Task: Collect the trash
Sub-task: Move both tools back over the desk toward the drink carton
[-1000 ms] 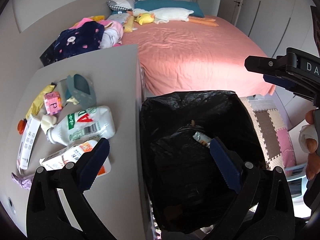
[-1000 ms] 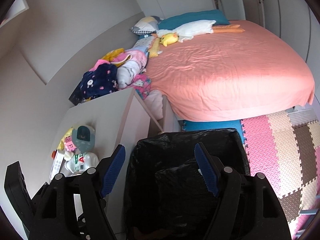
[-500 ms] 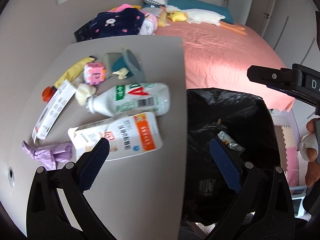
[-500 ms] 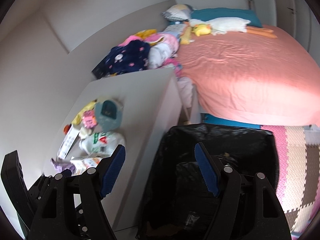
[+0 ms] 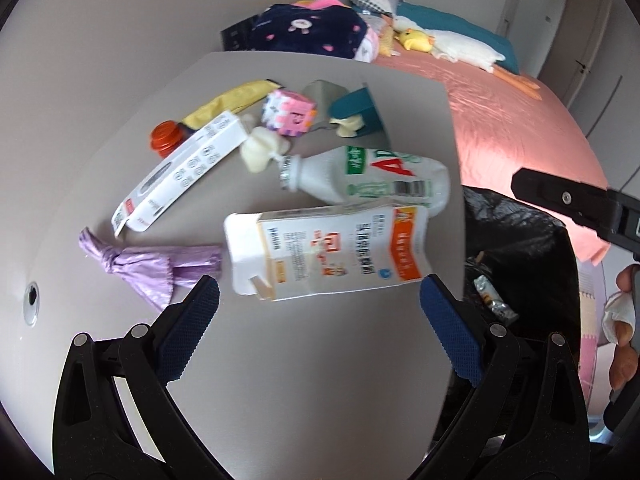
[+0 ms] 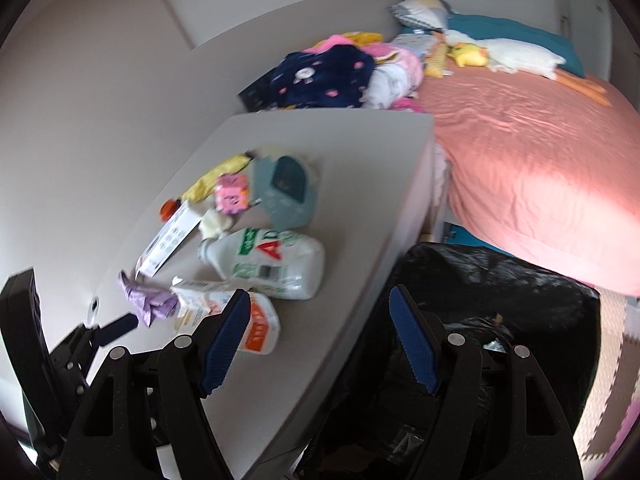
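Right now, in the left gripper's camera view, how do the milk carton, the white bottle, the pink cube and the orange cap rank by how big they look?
Largest to smallest:
1. milk carton, though it lies nearest the camera
2. white bottle, close behind the carton, so this order is unsure
3. pink cube
4. orange cap

Soft daylight fills both views. A bright patch glares on the pink bedspread (image 6: 560, 184), washing it pale. Fisheye bending curves the desk (image 5: 320, 380) edges and darkens every corner. The right wrist view is smeared by motion blur; the left wrist view is sharper, with faint shadows under the litter.
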`<state>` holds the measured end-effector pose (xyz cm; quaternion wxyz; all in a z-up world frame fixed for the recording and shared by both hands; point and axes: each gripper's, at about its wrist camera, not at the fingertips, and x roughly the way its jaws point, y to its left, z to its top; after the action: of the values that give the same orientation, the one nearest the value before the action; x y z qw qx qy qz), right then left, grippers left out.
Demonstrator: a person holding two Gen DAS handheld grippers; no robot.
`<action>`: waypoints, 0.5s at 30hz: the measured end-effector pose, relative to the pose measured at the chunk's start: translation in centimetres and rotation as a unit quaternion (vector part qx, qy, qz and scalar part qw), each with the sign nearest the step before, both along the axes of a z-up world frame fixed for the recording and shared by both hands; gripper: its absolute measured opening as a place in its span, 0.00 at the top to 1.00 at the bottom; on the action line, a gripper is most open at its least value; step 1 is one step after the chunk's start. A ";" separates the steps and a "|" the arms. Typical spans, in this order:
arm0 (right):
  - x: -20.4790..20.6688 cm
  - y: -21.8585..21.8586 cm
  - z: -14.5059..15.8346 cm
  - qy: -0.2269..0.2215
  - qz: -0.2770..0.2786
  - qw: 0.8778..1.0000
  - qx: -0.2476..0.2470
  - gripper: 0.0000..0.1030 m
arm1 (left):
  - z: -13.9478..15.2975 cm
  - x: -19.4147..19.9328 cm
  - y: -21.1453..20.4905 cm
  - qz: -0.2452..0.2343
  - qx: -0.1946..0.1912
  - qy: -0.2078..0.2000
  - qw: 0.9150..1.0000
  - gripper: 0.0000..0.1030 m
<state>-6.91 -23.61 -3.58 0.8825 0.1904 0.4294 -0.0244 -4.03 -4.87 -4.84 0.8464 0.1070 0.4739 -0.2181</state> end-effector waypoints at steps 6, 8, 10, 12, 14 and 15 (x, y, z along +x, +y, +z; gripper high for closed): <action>1.7 2.9 -0.9 0.002 0.078 0.997 -0.002 0.30 | -0.6 1.5 2.9 0.041 -0.002 0.011 0.999 0.06; 2.1 3.6 -1.1 0.003 0.099 0.995 -0.001 0.30 | -0.8 2.0 3.8 0.053 -0.003 0.013 0.998 0.06; 2.7 4.4 -1.2 0.004 0.123 0.992 -0.005 0.30 | -1.0 2.4 4.6 0.065 -0.005 0.016 0.998 0.06; 3.5 5.3 -1.4 0.005 0.147 0.989 -0.012 0.30 | -1.1 2.9 5.4 0.078 -0.006 0.019 0.997 0.06; 4.1 5.9 -1.6 0.008 0.164 0.986 -0.014 0.30 | -1.3 3.3 6.0 0.093 -0.006 0.025 0.995 0.06; 4.5 6.2 -1.8 0.011 0.173 0.985 -0.012 0.30 | -1.5 3.6 6.4 0.100 -0.007 0.027 0.995 0.06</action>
<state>-2.40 -17.42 -5.34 0.8711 0.1023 0.4649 0.1209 -0.47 1.57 -6.33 0.8513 0.0475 0.5039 -0.1382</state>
